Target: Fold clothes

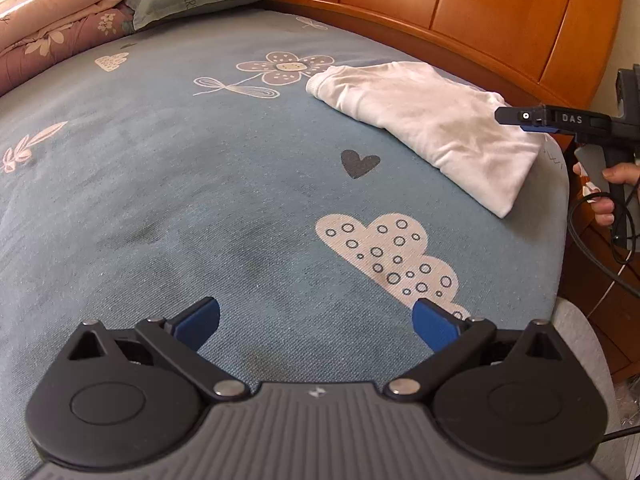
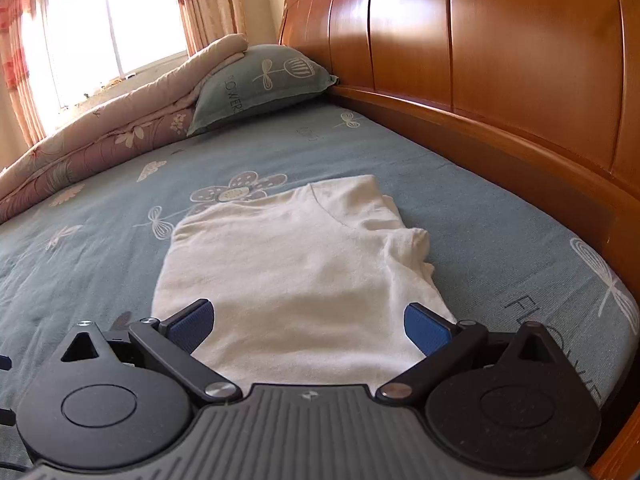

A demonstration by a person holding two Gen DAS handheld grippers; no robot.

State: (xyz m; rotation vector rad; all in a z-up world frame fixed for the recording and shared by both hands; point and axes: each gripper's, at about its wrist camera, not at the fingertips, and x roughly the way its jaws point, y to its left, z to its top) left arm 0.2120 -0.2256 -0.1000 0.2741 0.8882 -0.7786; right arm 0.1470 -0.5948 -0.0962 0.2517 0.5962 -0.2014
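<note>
both jaws gape empty; only left view shows hand (image 1: 608, 194) beside folded shirt (image 1: 432, 128).

White shirt (image 2: 296, 264): soft matt cloth, creased. Bed sheet (image 1: 168, 208): matt woven cloth, printed. Headboard (image 2: 500, 48): glossy varnished wood. Fingers (image 1: 202, 320): matt black plastic w/ blue ribbed pads.

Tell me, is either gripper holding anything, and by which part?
Nothing is held. The left gripper and right gripper are both open; the folded white shirt lies free on the bed.

White folded shirt (image 2: 296, 272) on bed
</note>
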